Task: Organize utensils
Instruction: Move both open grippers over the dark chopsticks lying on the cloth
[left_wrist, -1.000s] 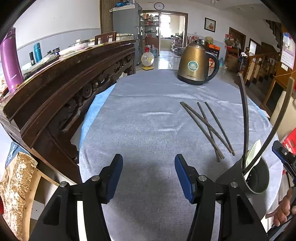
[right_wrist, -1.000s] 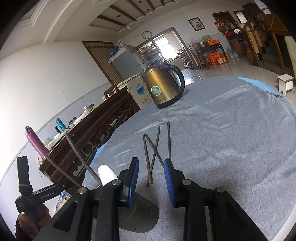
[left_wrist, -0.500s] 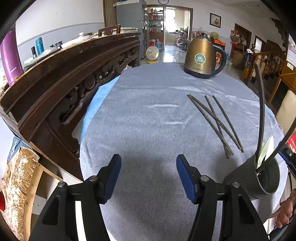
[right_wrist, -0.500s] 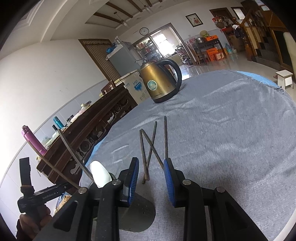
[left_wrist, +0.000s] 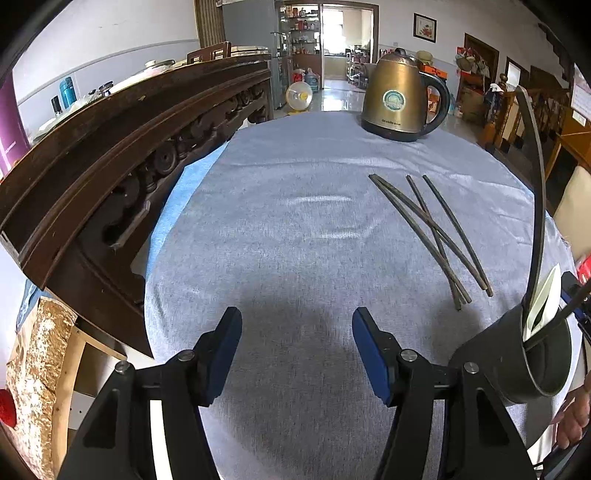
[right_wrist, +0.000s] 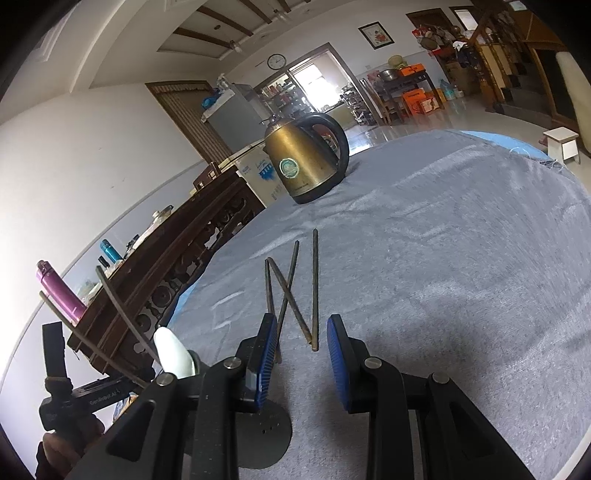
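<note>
Beside holder (left_wrist: 517, 362), chopsticks (right_wrist: 291, 291), right tongs (right_wrist: 301, 356) parted

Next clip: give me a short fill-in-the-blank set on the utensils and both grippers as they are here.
1. ____ dark loose chopsticks lie on the grey tablecloth.
2. The dark round utensil holder holds a ____ spoon and dark sticks.
3. The left gripper and right gripper both have their jaws ____.
4. Behind the chopsticks stands a brass-coloured ____.

Missing: four; white; open; kettle

chopsticks on cloth (left_wrist: 428, 232): 4 | chopsticks in holder (left_wrist: 537, 206): 2 | spoon (left_wrist: 543, 306): 1 | holder (left_wrist: 517, 362): 1 | kettle (left_wrist: 400, 99): 1 | grippers: 2
</note>
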